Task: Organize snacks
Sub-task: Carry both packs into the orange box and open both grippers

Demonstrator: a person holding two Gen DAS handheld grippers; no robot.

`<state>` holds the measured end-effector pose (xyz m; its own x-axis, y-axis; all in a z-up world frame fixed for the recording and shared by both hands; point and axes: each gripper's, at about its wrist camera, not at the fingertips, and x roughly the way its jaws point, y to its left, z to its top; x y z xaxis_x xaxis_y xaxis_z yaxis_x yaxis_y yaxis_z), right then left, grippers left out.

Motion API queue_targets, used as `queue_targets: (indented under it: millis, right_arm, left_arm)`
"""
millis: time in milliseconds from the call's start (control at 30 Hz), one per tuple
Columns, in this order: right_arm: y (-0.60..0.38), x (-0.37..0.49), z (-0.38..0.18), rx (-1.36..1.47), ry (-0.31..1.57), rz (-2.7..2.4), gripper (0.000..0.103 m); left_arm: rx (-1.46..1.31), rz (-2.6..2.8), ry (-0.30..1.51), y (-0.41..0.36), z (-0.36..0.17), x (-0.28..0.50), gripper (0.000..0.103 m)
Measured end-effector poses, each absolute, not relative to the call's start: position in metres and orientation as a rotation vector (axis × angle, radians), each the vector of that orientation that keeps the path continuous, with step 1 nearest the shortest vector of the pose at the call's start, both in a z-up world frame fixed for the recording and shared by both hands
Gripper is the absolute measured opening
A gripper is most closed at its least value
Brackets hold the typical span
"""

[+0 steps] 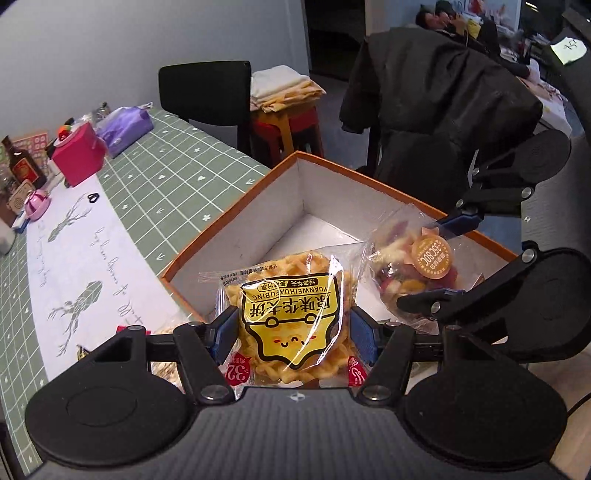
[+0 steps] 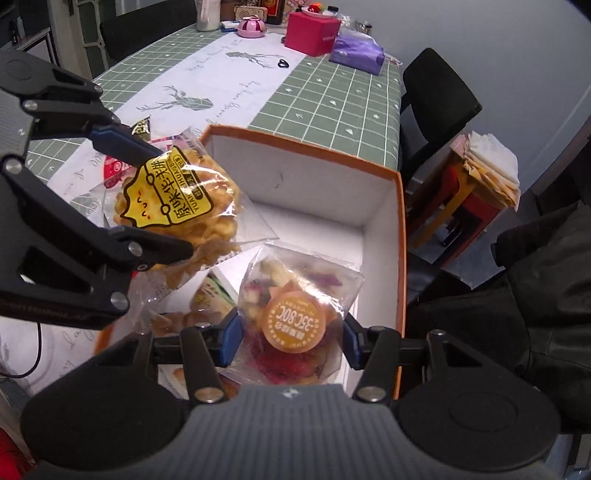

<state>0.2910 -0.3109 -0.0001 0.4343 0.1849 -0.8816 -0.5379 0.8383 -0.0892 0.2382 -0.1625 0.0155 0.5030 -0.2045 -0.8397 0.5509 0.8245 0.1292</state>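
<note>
Pinching a waffle cake packet (image 1: 291, 317) by its two side edges, the left gripper (image 1: 293, 334) keeps the yellow label facing up and the wrapper clear of its blue pads (image 1: 226, 332), so the soft cake inside is not crushed. It hangs above the near corner of the orange-rimmed cardboard box (image 1: 236, 206), which is probably where the packet is meant to drop.

Beside it, the right gripper (image 2: 290, 338) is clamped the same way on a clear bag of mixed dried fruit (image 2: 295, 306), fingers on either side of the round orange sticker. That bag is held over the box's white floor, near the right wall, apart from the waffle packet, so the two loads should not collide on release.

Inside the box, under the raised packets, at least one more wrapped snack (image 2: 212, 299) already lies on the floor; its kind is hard to read. More loose snack packets (image 2: 142, 127) lie outside on the green checked tablecloth (image 2: 325, 99), just beyond the box's left wall, so sorting looks unfinished.

Farther down the table stand a pink box (image 2: 312, 31) and a purple tissue pack (image 2: 356, 51), well apart from the work.
</note>
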Motion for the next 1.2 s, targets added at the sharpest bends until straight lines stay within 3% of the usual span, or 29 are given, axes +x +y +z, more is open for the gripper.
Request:
queue_targets:
  millis: [567, 933, 1200]
  right_arm:
    - [-0.305, 0.32, -0.054, -0.489, 1.071, 0.517, 0.053]
    - [-0.297, 0.329, -0.068, -0.517, 1.086, 0.543, 0.053]
    - [-0.298, 0.322, -0.058, -0.528, 1.049, 0.552, 0.065]
  left_arm:
    - [0.708, -0.512, 0.978, -0.201, -0.037, 0.274, 0.073]
    - [0.679, -0.52, 1.015, -0.196, -0.053, 0.289, 0.078]
    - [0.539, -0.516, 1.052, -0.183, -0.04, 0.296, 0.081]
